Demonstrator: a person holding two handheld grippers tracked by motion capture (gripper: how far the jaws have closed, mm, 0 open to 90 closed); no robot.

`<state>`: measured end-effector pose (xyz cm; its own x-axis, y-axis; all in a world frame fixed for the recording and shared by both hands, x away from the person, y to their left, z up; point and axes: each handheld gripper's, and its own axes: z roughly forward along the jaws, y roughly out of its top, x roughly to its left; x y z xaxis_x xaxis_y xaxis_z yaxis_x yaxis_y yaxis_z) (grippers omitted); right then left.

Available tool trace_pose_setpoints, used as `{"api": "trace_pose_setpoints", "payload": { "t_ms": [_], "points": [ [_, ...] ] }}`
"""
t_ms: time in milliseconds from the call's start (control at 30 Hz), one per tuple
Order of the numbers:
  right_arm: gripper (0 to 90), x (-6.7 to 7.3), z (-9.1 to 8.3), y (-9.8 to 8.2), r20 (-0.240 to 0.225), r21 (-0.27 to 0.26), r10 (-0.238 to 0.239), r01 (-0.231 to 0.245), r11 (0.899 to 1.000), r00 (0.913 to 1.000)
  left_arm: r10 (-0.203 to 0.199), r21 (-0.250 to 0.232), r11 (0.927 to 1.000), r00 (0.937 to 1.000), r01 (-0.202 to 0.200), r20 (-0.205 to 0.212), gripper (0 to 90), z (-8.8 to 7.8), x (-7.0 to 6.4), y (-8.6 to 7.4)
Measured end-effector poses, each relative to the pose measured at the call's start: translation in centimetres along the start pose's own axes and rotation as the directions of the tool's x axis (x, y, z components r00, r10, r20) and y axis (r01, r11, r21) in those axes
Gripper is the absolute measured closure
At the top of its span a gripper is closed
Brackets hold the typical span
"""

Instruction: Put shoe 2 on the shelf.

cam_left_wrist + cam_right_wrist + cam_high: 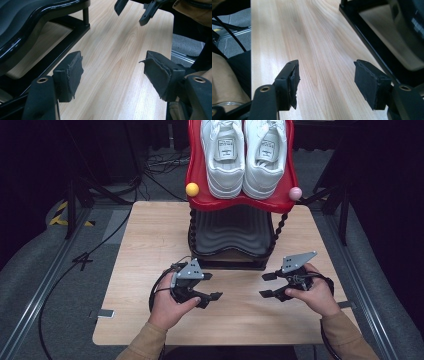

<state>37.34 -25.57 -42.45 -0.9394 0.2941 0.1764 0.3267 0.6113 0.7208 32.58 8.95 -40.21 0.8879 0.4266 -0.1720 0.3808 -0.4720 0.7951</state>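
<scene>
A pair of white sneakers (245,155) sits side by side on the red top shelf (200,175) of a shoe rack at the table's far edge. Below it is a black ribbed shelf (230,230). My left gripper (212,286) hovers open over the wood in front of the rack and points right. My right gripper (264,285) faces it, open, a short gap away. In the left gripper view the gripper (112,68) holds nothing, and the rack's black shelf (30,25) lies to its left. In the right gripper view the gripper (327,75) is likewise bare over the wood.
A yellow ball (192,189) and a pink ball (295,193) cap the red shelf's front corners. The wooden table (150,250) has bare wood on both sides of the rack and in front of it. Cables and metal rails lie on the grey floor around it.
</scene>
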Motion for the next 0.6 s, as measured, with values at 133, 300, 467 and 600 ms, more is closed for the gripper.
{"api": "trace_pose_setpoints", "payload": {
  "t_ms": [133,300,467,600],
  "points": [
    [37.0,-0.2,1.5,-1.1,-0.022,0.062,0.021,-0.019,0.998,0.9995,-0.001,0.004,1.0000,1.0000,0.001,0.003,31.5,0.1,0.1,0.0],
    [36.0,-0.3,2.5,-2.1,-0.029,0.134,0.038,-0.034,0.990,0.9989,0.001,0.011,0.9999,1.0000,-0.001,0.005,31.4,0.2,0.1,0.0],
    [35.1,-0.1,3.2,-2.6,-0.019,0.171,0.033,-0.029,0.985,0.9993,0.006,0.015,0.9999,0.9999,-0.006,0.012,31.3,0.4,0.2,0.1],
    [34.5,-0.1,3.1,-2.7,-0.009,0.130,0.032,-0.030,0.991,0.9995,-0.009,0.027,0.9996,1.0000,0.009,0.003,31.2,0.6,0.4,0.0]
  ]
}}
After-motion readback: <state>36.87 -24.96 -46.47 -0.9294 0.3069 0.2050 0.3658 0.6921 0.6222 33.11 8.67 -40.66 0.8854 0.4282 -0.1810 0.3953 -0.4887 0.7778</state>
